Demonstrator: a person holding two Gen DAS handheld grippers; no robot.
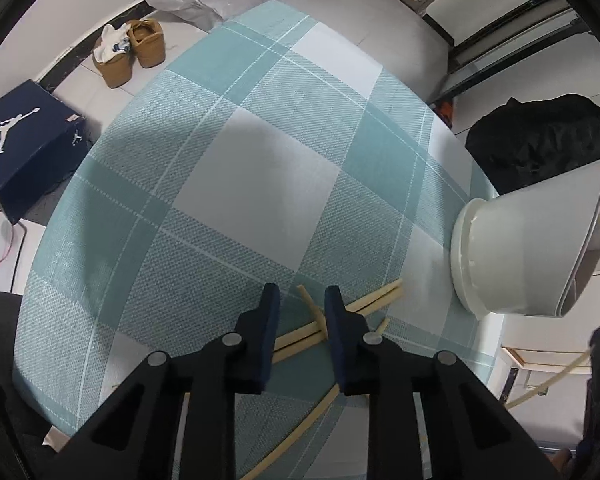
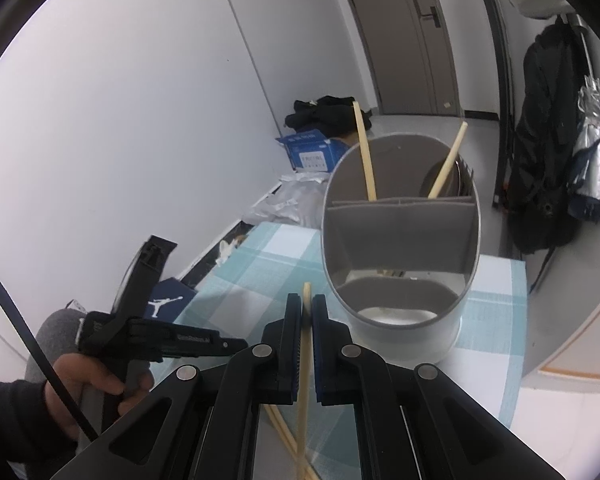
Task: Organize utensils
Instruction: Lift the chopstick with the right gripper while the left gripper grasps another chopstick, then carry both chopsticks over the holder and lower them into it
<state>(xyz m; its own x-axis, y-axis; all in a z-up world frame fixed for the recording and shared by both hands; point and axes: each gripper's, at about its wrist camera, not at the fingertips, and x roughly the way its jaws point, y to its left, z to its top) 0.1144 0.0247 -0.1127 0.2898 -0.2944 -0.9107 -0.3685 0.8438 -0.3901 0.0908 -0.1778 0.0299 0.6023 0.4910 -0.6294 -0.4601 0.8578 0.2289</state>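
Several wooden chopsticks (image 1: 374, 303) lie crossed on the checked tablecloth (image 1: 260, 168). My left gripper (image 1: 302, 294) is open just above them, its fingers on either side of one stick. A white utensil holder (image 1: 516, 256) stands at the table's right edge. In the right wrist view my right gripper (image 2: 307, 304) is shut on a chopstick (image 2: 304, 364), held in front of the holder (image 2: 400, 232). The holder has dividers, and two chopsticks (image 2: 366, 152) stand in its far compartments.
The table edge curves off at left and right. On the floor lie a dark shoe box (image 1: 24, 140), tan shoes (image 1: 132, 50), plastic bags (image 1: 196, 0) and a black bag (image 1: 540, 140). The person's hand holds the left gripper's handle (image 2: 132, 340).
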